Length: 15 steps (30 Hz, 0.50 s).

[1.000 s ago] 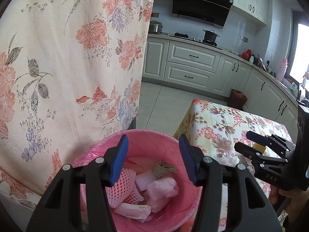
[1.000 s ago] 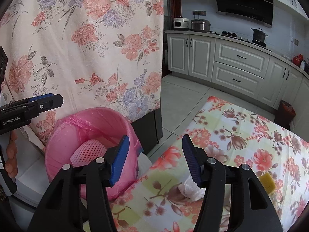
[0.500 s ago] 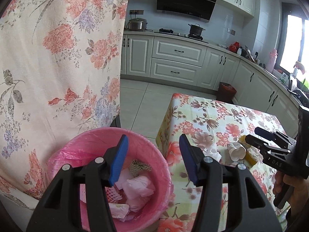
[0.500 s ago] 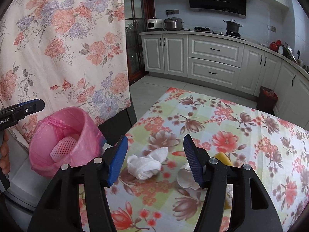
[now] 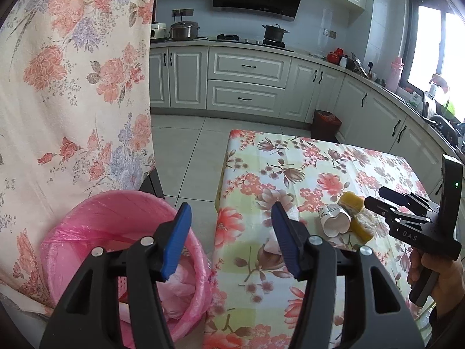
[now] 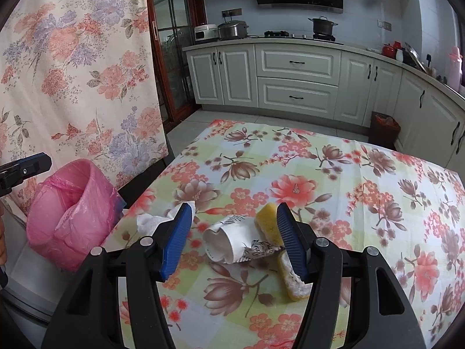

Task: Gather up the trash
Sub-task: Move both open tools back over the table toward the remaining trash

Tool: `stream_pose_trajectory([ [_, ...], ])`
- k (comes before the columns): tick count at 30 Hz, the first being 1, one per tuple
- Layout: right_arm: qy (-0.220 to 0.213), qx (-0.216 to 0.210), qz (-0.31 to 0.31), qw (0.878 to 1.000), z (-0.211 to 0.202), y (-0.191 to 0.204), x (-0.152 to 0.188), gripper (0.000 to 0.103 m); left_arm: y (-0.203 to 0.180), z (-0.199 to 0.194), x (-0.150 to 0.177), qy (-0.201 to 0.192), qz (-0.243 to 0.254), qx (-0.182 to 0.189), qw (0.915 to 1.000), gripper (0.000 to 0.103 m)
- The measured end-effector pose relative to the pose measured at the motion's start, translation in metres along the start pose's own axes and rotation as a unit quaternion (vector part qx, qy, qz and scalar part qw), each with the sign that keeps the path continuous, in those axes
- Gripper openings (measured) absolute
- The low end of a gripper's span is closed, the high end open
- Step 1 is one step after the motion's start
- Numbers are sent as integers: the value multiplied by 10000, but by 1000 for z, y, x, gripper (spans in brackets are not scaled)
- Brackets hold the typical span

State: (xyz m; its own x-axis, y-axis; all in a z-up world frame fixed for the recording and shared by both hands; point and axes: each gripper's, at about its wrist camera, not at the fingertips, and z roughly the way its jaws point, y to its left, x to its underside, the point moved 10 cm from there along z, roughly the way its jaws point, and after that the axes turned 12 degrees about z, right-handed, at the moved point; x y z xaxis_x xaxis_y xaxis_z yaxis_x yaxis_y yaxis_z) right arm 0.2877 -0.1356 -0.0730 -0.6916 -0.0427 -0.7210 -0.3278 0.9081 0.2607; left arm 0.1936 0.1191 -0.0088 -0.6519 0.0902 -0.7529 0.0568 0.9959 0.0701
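Note:
A pink-lined trash bin (image 5: pixel 116 218) (image 6: pixel 66 215) with wrappers and foam netting inside stands left of the floral-cloth table (image 6: pixel 334 174). On the cloth lie a crushed white paper cup (image 6: pixel 229 241) (image 5: pixel 334 221), two yellow sponge-like pieces (image 6: pixel 267 218) (image 6: pixel 292 282) and a crumpled white tissue (image 6: pixel 151 222). My left gripper (image 5: pixel 231 212) is open and empty, between the bin and the table edge. My right gripper (image 6: pixel 234 212) (image 5: pixel 380 199) is open above the cup, holding nothing.
A flowered curtain (image 5: pixel 72 87) hangs close on the left, behind the bin. White kitchen cabinets (image 6: pixel 296 78) line the far wall, with a small dark waste basket (image 6: pixel 383 128) on the floor by them. A hand (image 5: pixel 441 279) holds the right gripper's handle.
Both views swung right, away from the bin and over the table. The cup, yellow pieces and tissue came into sight, and the right gripper now hangs over the cup.

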Motion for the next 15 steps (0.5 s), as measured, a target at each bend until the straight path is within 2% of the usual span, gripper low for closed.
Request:
stream_pose_trajectory([
  [15,233,115,248,9994,24,-44,9,59,-56,34,-5,229,357,292,9987,57],
])
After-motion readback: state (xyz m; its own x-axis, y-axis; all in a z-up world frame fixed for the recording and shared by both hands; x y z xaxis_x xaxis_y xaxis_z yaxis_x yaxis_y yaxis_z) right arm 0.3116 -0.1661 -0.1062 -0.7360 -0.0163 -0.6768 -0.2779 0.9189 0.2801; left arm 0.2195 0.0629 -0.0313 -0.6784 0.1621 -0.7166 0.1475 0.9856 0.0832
